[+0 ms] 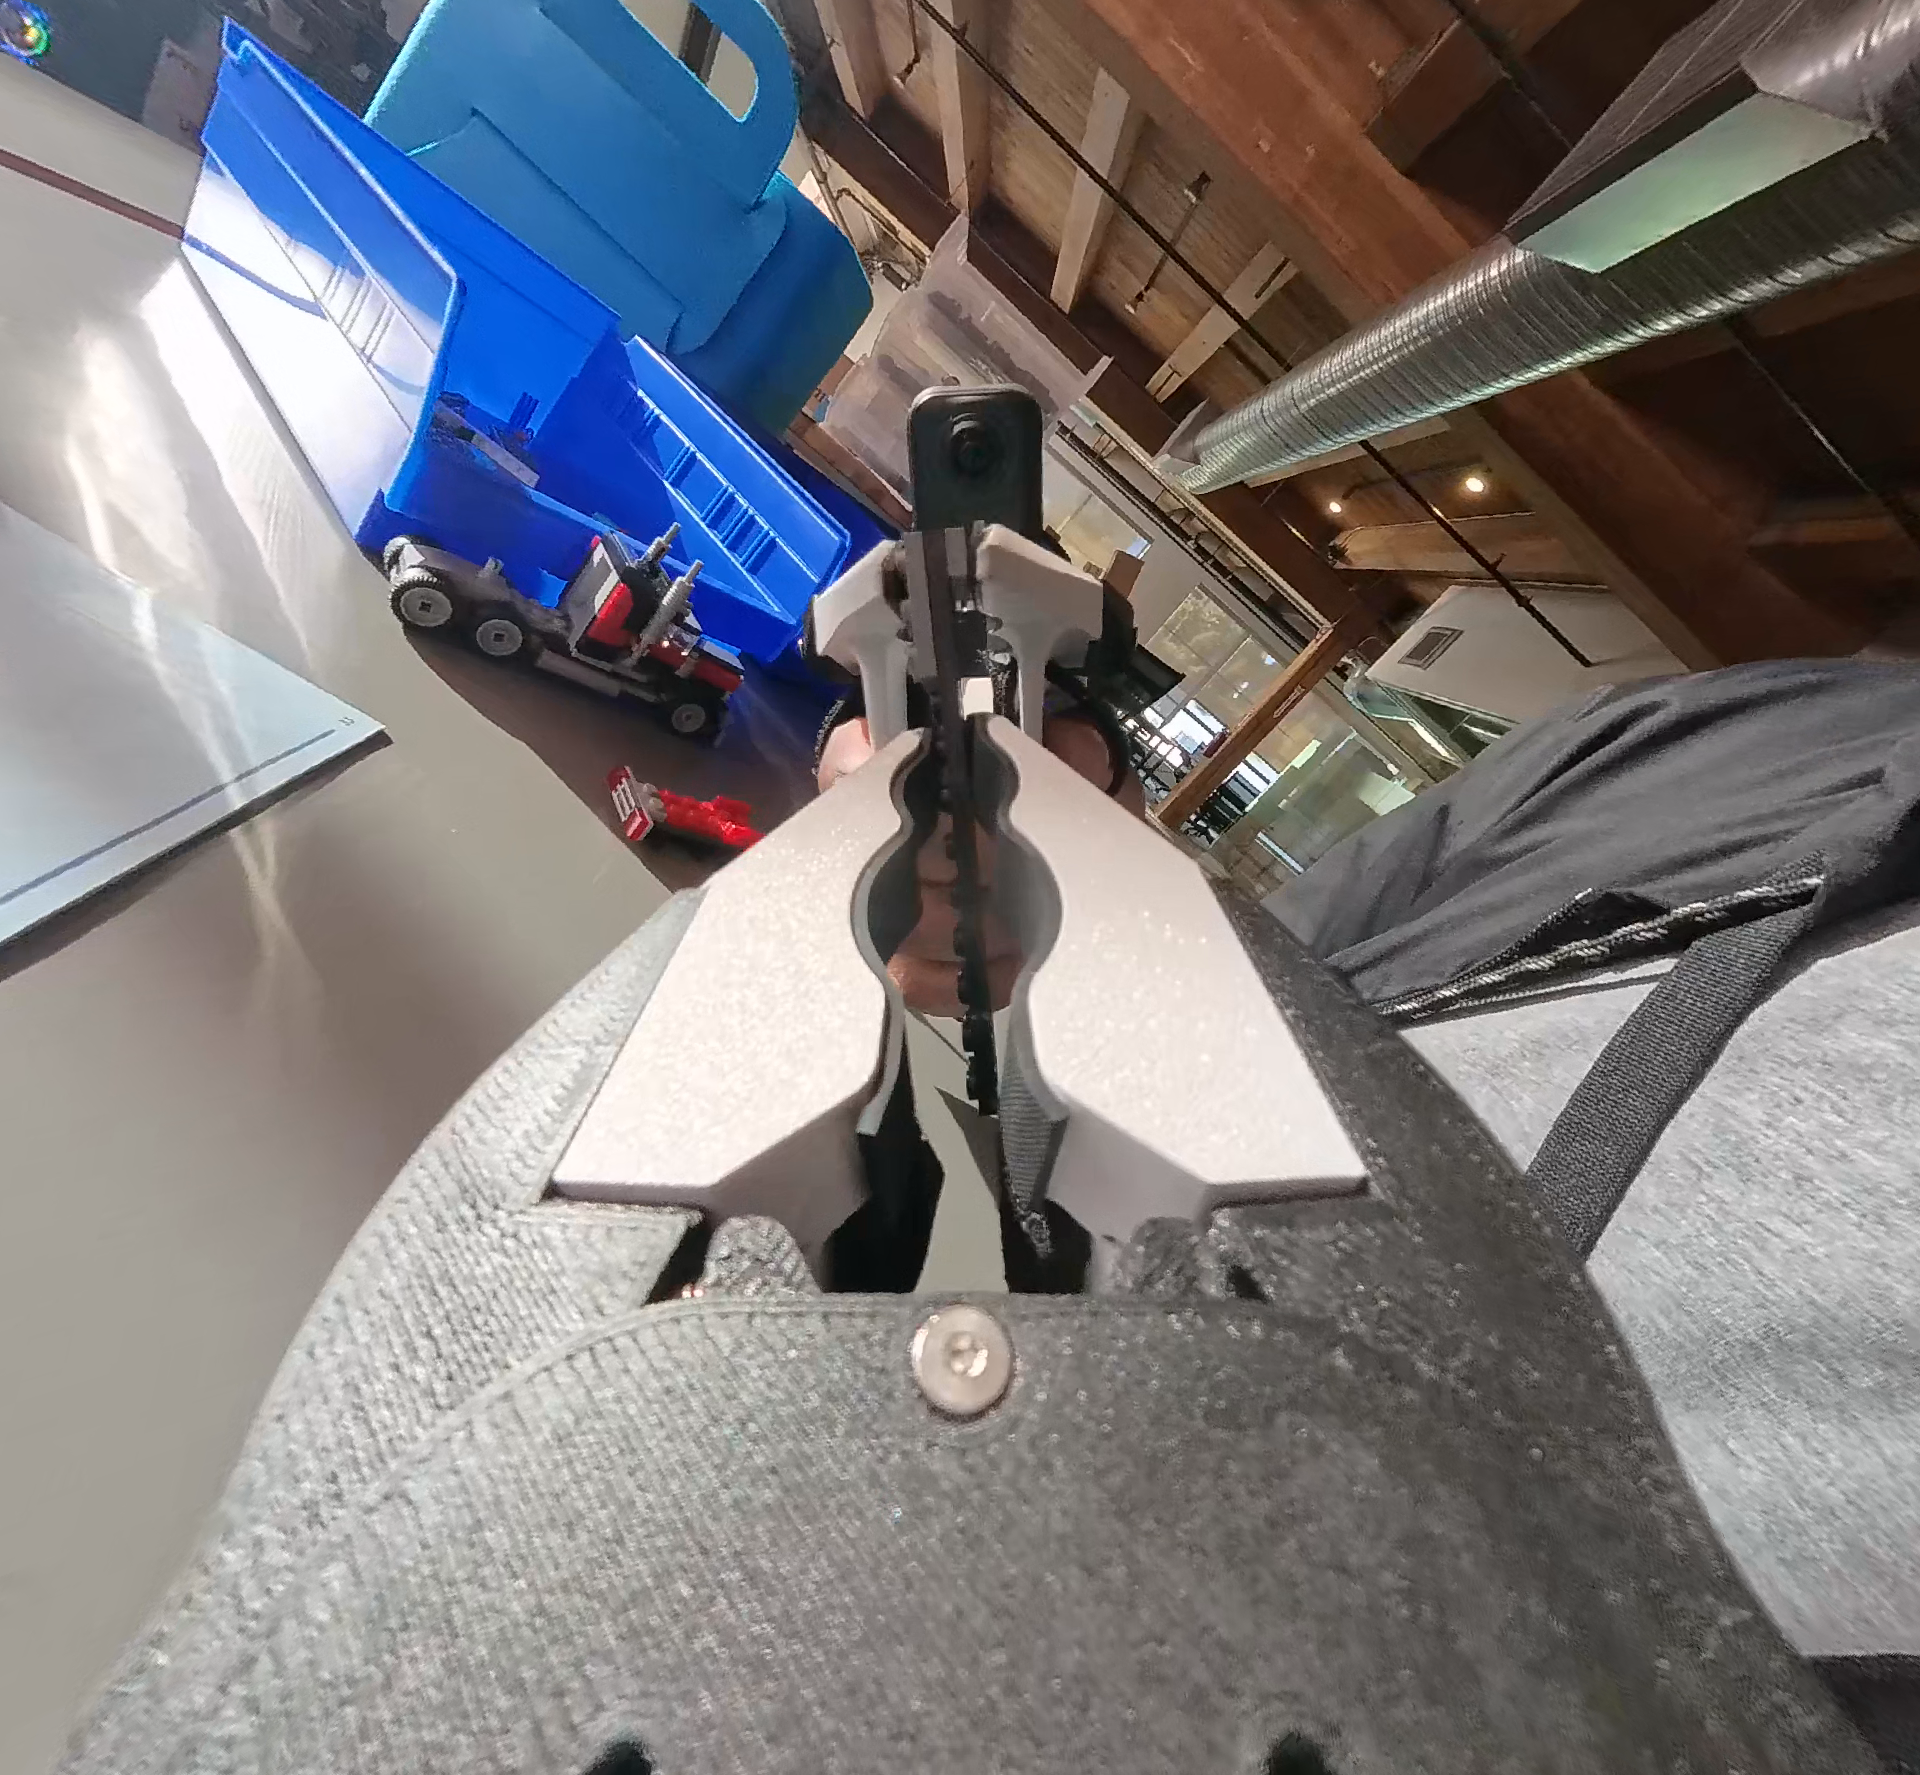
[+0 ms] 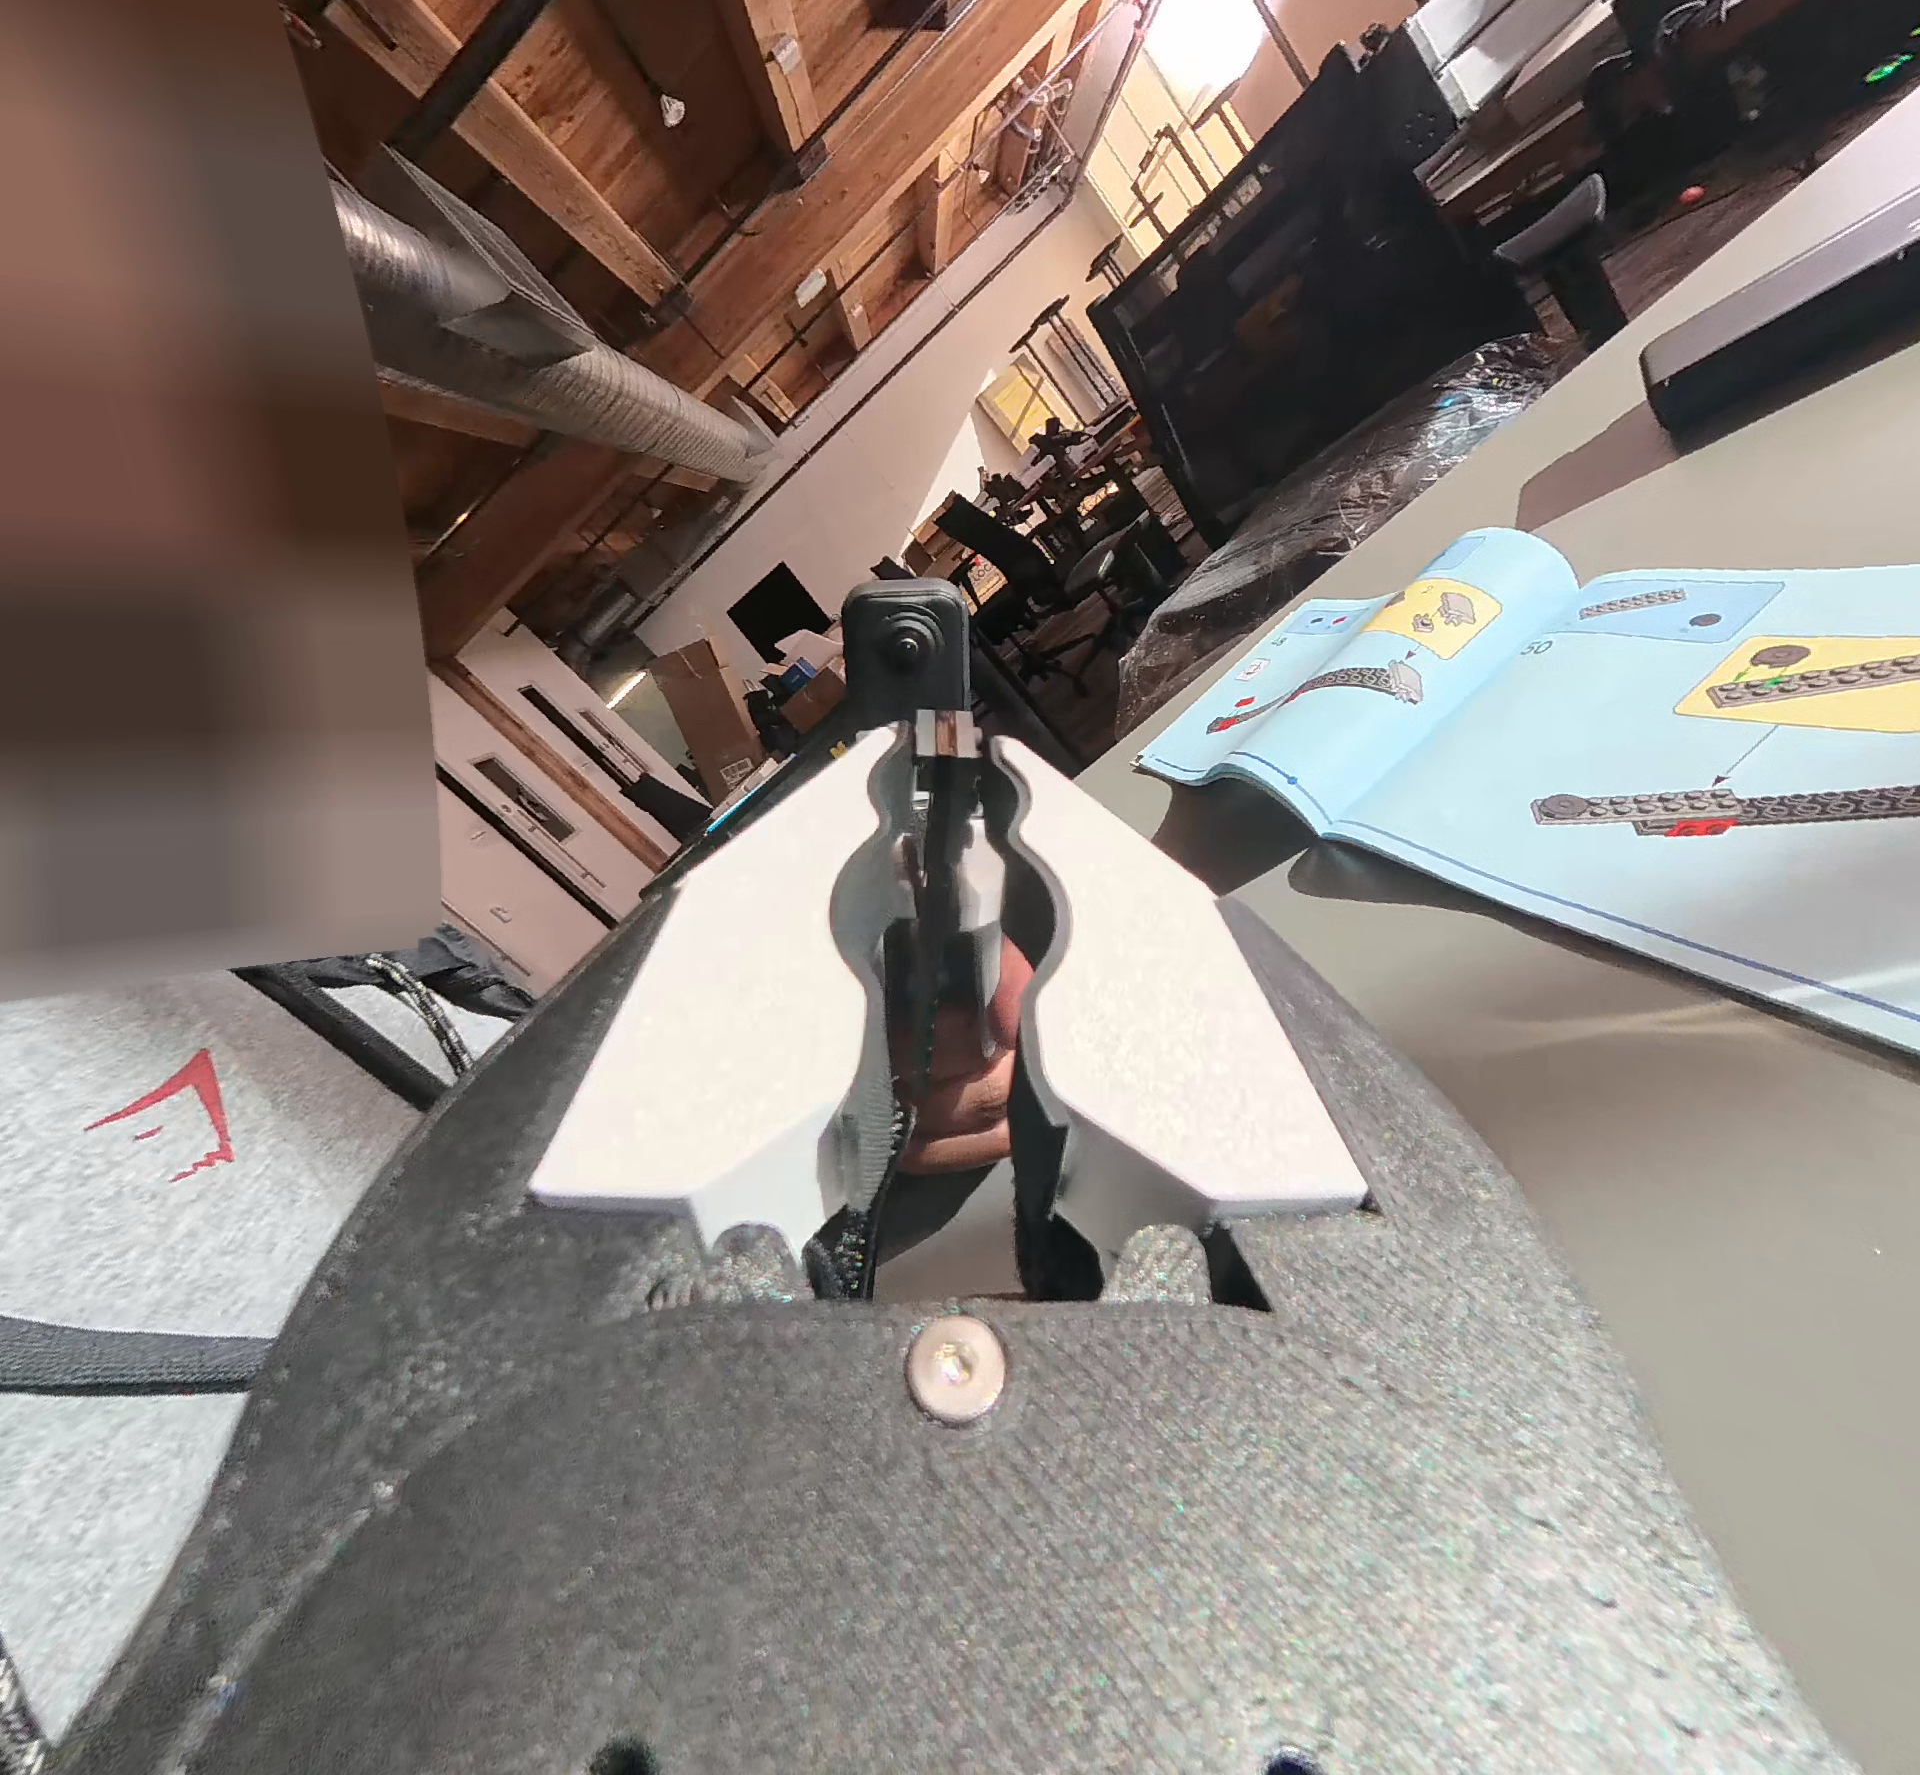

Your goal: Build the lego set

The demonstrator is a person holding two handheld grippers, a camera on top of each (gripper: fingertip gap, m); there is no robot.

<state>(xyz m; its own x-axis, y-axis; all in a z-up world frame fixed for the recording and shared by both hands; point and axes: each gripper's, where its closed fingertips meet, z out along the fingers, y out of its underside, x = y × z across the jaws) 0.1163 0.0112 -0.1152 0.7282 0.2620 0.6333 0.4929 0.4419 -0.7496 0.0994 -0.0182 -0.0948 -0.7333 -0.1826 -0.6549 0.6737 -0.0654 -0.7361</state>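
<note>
A long black lego plate is held edge-on in the air between my two grippers, which face each other. My left gripper is shut on one end of it. My right gripper is seen head-on beyond it in the left wrist view, shut on the other end. In the right wrist view the plate runs between my right gripper's closed fingers toward the left gripper's camera. A red, black and grey lego truck stands on the table, with a loose red assembly near it.
Blue bins stand behind the truck, one with loose parts. The open instruction booklet lies on the grey table, also at the left. A person in a grey top is close by. A dark flat device lies farther off. My two grippers' fingertips are within a few centimetres of each other. The dark flat device is about equally far from each gripper, around 35 centimeters.
</note>
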